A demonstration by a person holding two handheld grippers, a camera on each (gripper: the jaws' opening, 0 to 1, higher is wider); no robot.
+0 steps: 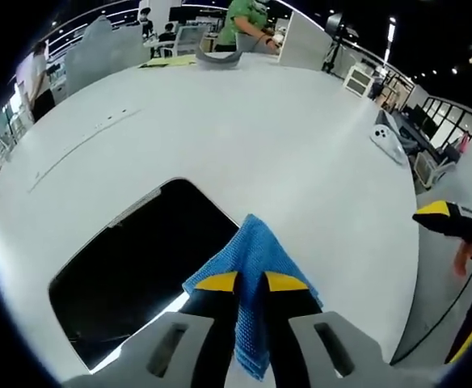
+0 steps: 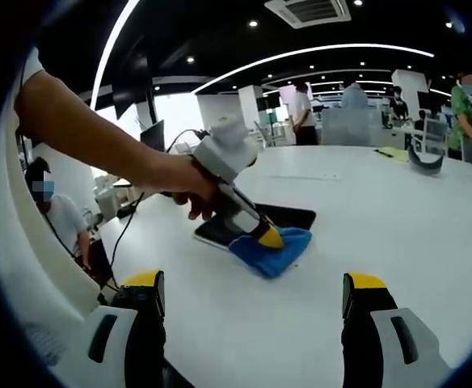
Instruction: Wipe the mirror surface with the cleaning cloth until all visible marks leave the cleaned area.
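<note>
I have the left gripper (image 1: 250, 283) clenched on the blue woven cleaning cloth (image 1: 256, 259), its yellow-tipped jaws pinching the fabric so it drapes between them. The dark rounded-rectangle mirror (image 1: 131, 275) lies flat on the white table (image 1: 260, 137), at about nine o'clock from the cloth in the left gripper view. In the right gripper view the cloth sits at the mirror's near corner, roughly at twelve o'clock from my right gripper (image 2: 252, 295), whose jaws stand wide apart, holding nothing, well clear of the mirror. I judge that wiping is only starting. Next I should press the cloth down and sweep it across the glass; I cannot make out any marks on it.
</note>
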